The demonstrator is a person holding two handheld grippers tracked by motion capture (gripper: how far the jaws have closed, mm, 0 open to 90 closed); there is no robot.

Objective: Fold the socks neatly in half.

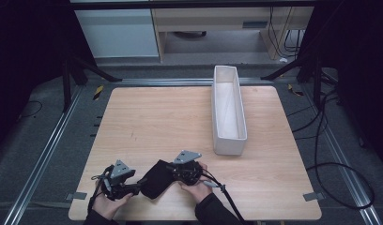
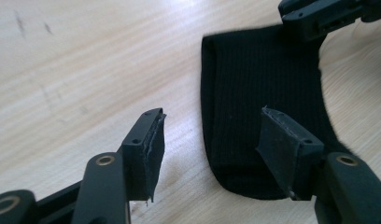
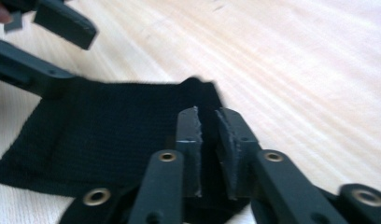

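Pale wooden table point(image 1: 171, 117) on grey floor point(image 1: 34, 140), dark curtains point(image 1: 20, 47) around.

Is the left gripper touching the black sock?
Cannot tell. In the left gripper view the left gripper stands open astride the black sock's edge; pad contact unclear.

Bare tabletop point(image 1: 157, 117) beside white bin point(image 1: 228, 112)

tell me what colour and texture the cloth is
Black, with a fine ribbed knit; the cloth shows best in the left gripper view.
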